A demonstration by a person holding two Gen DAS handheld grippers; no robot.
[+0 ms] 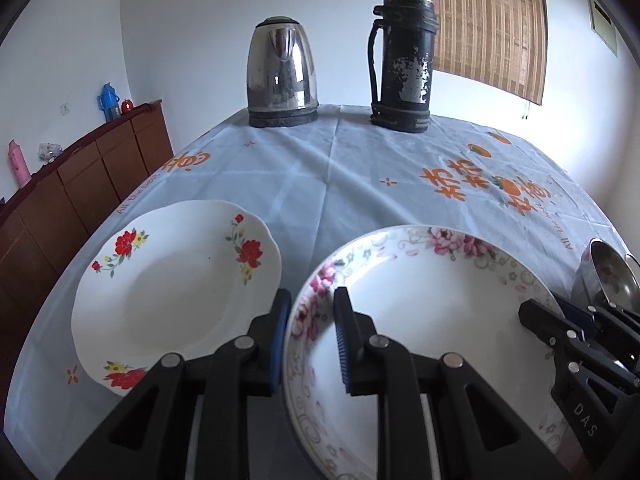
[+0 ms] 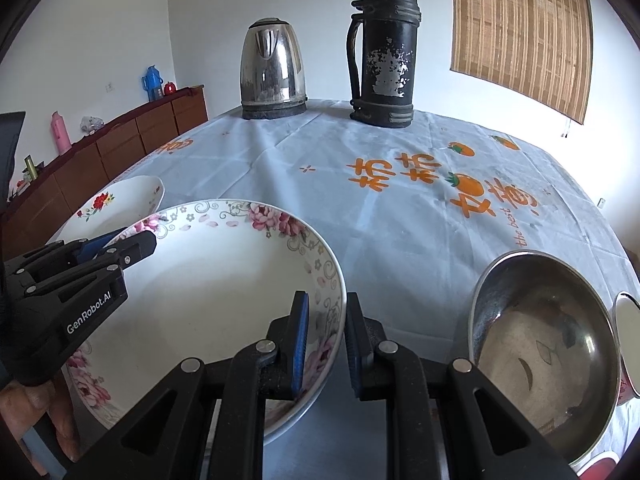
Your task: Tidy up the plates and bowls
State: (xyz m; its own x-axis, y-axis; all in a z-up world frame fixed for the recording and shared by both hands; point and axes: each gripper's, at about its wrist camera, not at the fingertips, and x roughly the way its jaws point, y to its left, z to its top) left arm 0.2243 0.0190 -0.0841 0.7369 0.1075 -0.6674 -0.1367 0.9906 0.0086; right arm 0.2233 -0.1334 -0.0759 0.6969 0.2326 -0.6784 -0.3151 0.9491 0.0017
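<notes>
Left hand-held gripper (image 1: pixel 310 334): fingers straddle the left rim of the pink-flowered white ceramic bowl (image 1: pixel 420 320), one blue pad outside, one inside; a gap shows, so the rim appears bracketed, not firmly pinched.
Right hand-held gripper (image 2: pixel 326 340): fingers straddle the same bowl's right rim in like manner, slightly apart.
Bowl position: on the tabletop (image 2: pixel 360 208), between the red-flowered white scalloped ceramic plate (image 1: pixel 176 288) on its left and the round stainless-steel bowl (image 2: pixel 544 356) on its right.
Handling, judged: glazed ceramic is stiff, fairly heavy, slippery and chip-prone.
Hold point: opposite rims, pads seated deep over the lip; lift level.
Risk: slipping at a shallow pinch; knocking the neighbouring plate's edge.
</notes>
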